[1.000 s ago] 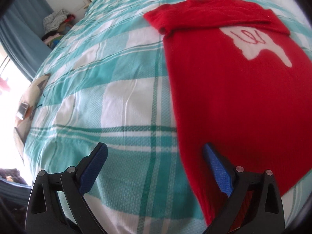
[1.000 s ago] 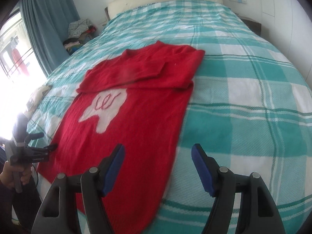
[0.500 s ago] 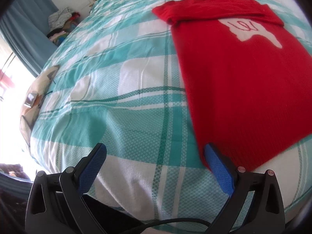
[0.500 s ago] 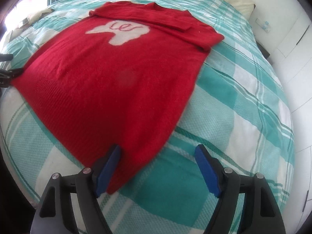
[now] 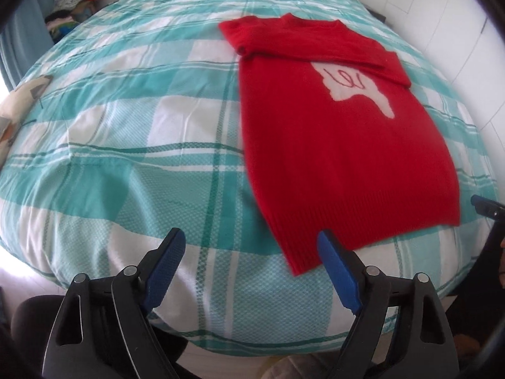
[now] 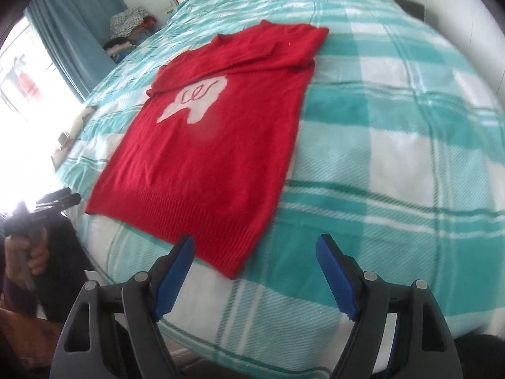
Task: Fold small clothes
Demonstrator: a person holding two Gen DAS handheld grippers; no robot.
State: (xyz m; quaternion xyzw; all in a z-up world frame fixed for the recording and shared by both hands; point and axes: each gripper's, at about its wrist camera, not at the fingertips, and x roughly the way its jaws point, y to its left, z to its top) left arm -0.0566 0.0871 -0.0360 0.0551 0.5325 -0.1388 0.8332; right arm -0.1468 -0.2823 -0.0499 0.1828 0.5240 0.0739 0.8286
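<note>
We see a matt, ribbed-hemmed knit sweater [image 5: 341, 158] on a woven checked cloth bedcover [image 5: 126, 145], while our left gripper [image 5: 252, 268] and right gripper [image 6: 255, 268] show glossy black plastic with blue matt pads [image 5: 337, 271].

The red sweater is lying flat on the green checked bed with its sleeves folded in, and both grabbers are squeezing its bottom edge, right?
Not quite. Both wrist views show the left gripper and right gripper open, holding nothing. The sweater does lie flat on the bed, sleeves folded in.
</note>
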